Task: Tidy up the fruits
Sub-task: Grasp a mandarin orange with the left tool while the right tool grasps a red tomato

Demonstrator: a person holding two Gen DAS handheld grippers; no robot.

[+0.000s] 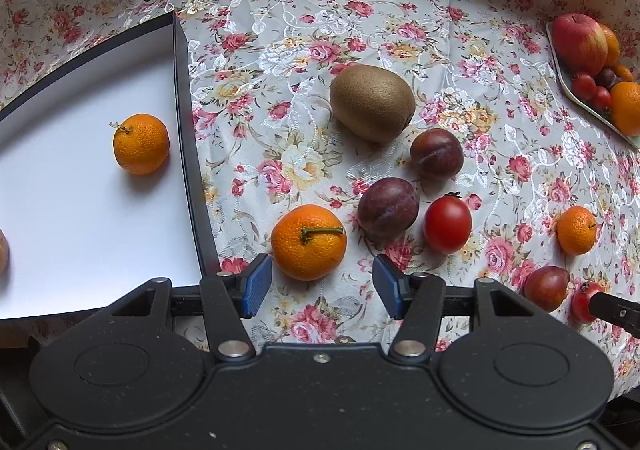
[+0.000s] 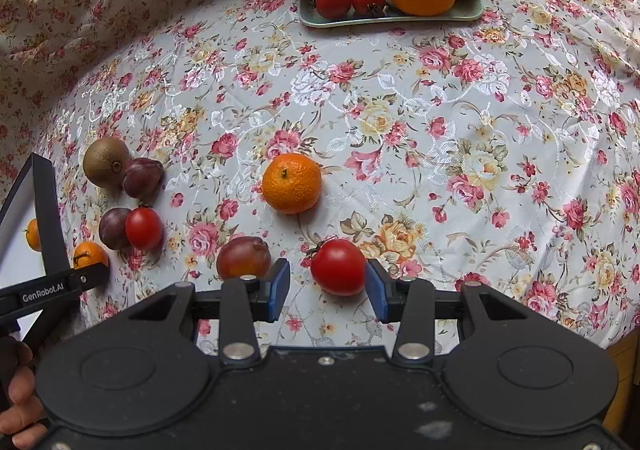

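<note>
Hovering with jaws spread, the left gripper (image 1: 322, 286) has the stemmed mandarin (image 1: 309, 242) just ahead, slightly left of centre, stem lying crosswise. The right gripper (image 2: 327, 286), also spread, brackets a tomato (image 2: 338, 266) against its right pad.
</note>
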